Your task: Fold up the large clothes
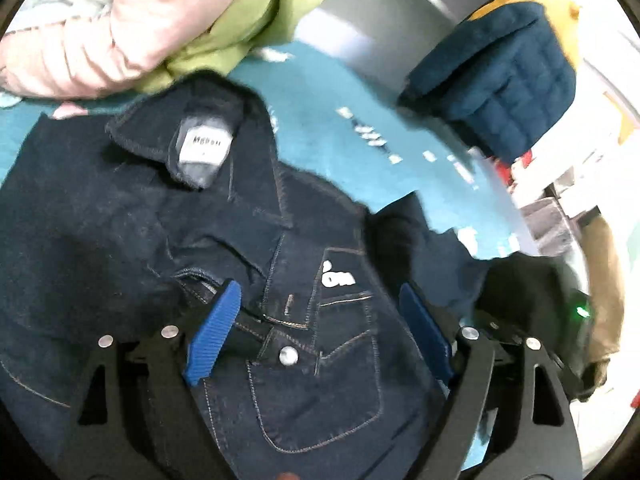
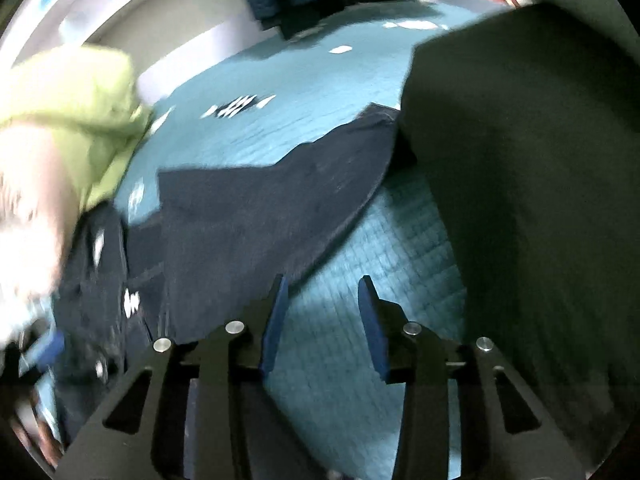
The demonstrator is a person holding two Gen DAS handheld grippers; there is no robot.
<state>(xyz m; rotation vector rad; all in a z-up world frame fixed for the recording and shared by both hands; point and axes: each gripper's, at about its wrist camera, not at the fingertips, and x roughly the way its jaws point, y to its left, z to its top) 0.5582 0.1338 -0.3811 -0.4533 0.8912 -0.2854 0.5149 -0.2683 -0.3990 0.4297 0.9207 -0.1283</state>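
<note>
A dark denim jacket (image 1: 168,216) lies spread front-up on a teal quilted cover (image 1: 320,92), its collar and white label (image 1: 205,147) towards the far side. My left gripper (image 1: 320,300) is open and hovers over the chest pocket (image 1: 320,392) and its metal snap. In the right wrist view the jacket's sleeve (image 2: 272,208) stretches across the cover (image 2: 340,360). My right gripper (image 2: 322,292) is open and empty, just beside the sleeve's near edge, its left finger at the fabric's border.
A pink and green pile of clothes (image 1: 160,20) lies at the far left, also in the right wrist view (image 2: 80,100). A folded navy quilted garment (image 1: 500,84) sits at the far right. A large dark cloth (image 2: 528,184) fills the right of the right wrist view.
</note>
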